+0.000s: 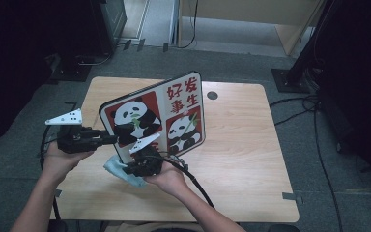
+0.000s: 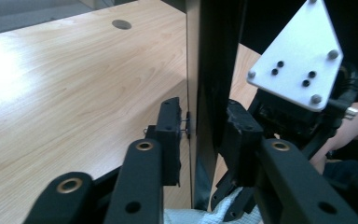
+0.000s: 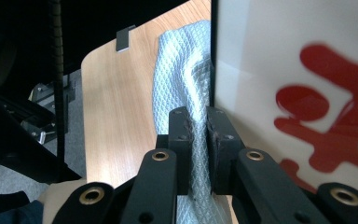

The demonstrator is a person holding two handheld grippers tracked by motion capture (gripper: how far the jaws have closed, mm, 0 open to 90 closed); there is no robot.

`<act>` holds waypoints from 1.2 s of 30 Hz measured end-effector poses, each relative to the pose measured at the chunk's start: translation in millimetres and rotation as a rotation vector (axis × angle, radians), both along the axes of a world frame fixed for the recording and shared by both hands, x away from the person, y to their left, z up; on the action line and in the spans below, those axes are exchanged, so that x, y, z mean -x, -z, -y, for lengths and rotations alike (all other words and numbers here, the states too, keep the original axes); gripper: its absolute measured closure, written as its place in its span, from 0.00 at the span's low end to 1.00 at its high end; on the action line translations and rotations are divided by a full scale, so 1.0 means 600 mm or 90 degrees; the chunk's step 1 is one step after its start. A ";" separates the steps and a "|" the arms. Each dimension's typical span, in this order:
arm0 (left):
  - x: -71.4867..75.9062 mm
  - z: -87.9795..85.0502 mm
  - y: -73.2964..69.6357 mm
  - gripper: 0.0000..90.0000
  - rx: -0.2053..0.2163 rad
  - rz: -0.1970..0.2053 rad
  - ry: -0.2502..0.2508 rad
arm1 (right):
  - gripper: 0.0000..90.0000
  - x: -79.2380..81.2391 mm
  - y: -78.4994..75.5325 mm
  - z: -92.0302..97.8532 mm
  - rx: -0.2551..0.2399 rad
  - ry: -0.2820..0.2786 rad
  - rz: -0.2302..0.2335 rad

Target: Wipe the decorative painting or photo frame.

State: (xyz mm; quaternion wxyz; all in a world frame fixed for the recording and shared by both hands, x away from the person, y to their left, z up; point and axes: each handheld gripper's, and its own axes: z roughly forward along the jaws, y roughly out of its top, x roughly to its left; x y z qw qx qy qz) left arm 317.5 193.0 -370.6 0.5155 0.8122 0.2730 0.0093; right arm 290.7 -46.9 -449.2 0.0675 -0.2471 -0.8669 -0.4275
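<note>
Left gripper [image 1: 110,140]: clamps the panda tray's [image 1: 174,108] left rim, propping it upright near the counter's [image 1: 241,145] front-left corner.
Right gripper [image 3: 198,135]: shut on the cloth [image 3: 179,79], pressed to the tray's lower edge for wiping.

I see a board [image 1: 157,116] with a white face and a black rim, carrying red squares with black-and-white pandas and red characters on white; its back looks dark in the left gripper view. I see a pale blue cloth [image 3: 186,88] with a quilted diamond weave. My tabletop [image 1: 241,140] is light wood with fine grain. Each hand-held gripper, left [image 1: 107,140] and right [image 1: 135,168], is black with brass-coloured rivets and a pale grey plate
</note>
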 end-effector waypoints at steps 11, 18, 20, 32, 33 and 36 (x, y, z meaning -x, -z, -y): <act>0.001 0.004 0.000 0.86 -0.001 -0.002 0.008 | 0.92 0.004 0.032 0.013 0.005 -0.005 -0.010; 0.001 0.008 0.002 0.86 -0.003 0.000 0.006 | 0.92 0.010 0.049 0.020 0.015 -0.006 -0.018; 0.001 0.008 0.002 0.86 -0.004 0.004 0.002 | 0.92 0.011 0.053 0.021 0.019 -0.008 -0.020; 0.000 0.008 0.003 0.87 0.002 -0.003 0.002 | 0.92 0.011 0.059 0.050 0.021 -0.012 -0.026; 0.000 0.008 0.003 0.87 0.002 -0.003 0.001 | 0.92 0.011 0.058 0.051 0.021 -0.016 -0.025; 0.000 0.008 0.003 0.87 0.000 -0.002 -0.001 | 0.92 0.014 0.046 0.057 0.007 -0.034 -0.030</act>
